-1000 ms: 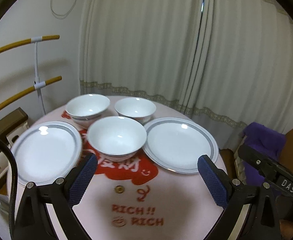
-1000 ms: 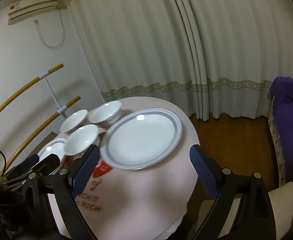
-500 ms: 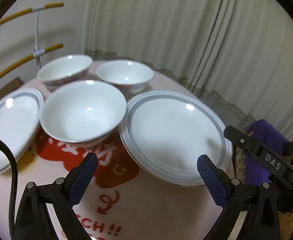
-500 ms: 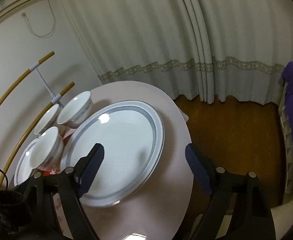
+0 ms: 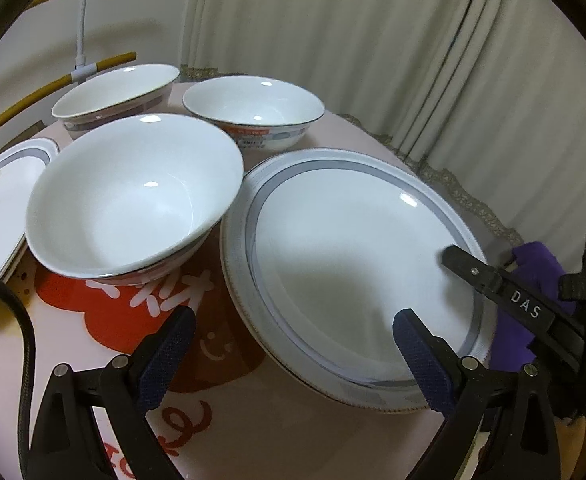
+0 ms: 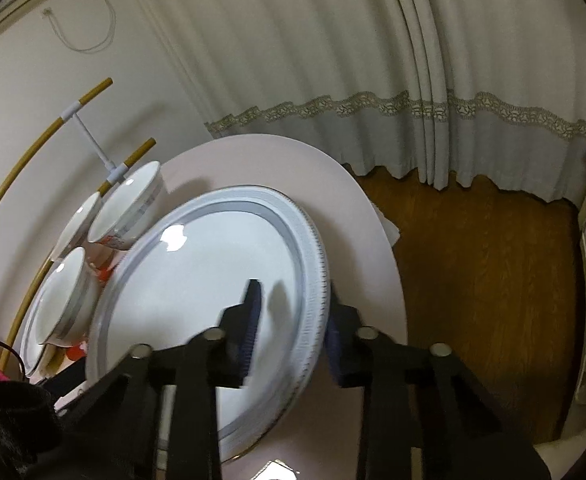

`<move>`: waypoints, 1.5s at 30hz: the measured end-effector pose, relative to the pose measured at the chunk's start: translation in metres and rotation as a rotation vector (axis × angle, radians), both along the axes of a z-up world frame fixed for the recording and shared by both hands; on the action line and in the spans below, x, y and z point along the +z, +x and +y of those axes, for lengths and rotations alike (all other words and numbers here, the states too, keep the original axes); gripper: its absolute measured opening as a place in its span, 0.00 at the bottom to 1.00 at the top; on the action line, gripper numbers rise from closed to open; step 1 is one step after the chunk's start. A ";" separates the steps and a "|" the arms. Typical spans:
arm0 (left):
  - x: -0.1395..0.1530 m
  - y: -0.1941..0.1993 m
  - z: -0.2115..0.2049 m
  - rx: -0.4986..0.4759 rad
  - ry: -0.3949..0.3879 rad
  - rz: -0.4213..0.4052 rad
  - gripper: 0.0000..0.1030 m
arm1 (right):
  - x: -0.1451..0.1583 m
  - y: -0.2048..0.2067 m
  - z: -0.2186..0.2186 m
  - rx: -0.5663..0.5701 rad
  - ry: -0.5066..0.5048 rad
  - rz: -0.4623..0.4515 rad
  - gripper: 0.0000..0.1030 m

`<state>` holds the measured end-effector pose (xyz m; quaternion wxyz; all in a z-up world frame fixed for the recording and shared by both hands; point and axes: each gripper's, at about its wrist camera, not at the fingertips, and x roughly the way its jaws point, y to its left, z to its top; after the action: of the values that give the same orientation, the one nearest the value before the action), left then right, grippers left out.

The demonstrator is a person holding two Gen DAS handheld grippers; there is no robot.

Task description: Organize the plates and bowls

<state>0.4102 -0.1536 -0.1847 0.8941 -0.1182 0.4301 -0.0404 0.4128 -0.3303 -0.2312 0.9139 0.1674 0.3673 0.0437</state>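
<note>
Barely started: your right tongs [image 6: 289, 320] straddle the big plate's [image 5: 357, 264] 3 o'clock rim w/ jaws narrowing, left tongs [image 5: 293, 332] wide & empty, bowls [image 5: 133, 196] unstacked on bench [image 6: 365, 240].

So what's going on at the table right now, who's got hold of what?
The right gripper has its fingers straddling the rim of the large grey-banded plate, one above and one below; whether they have clamped is unclear. The left gripper hangs open at the same plate's near edge, holding nothing. Three bowls and a second plate sit untouched on the pink table, nothing stacked yet.
</note>
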 end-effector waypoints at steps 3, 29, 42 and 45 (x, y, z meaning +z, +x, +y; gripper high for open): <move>-0.006 0.006 -0.003 -0.015 0.004 0.014 0.91 | -0.003 -0.001 -0.004 0.012 0.031 -0.012 0.16; -0.005 -0.027 0.019 -0.127 -0.014 0.042 0.25 | 0.000 -0.088 0.011 -0.038 0.028 -0.017 0.15; 0.002 -0.113 0.088 -0.191 0.009 0.048 0.25 | -0.001 -0.165 0.068 -0.048 0.040 0.001 0.16; 0.001 -0.122 0.112 -0.164 0.008 0.049 0.25 | -0.005 -0.174 0.088 -0.035 0.060 -0.002 0.17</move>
<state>0.2885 -0.0413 -0.1833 0.8776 -0.0797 0.4601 -0.1090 0.2385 -0.2424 -0.2363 0.9094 0.2010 0.3620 0.0387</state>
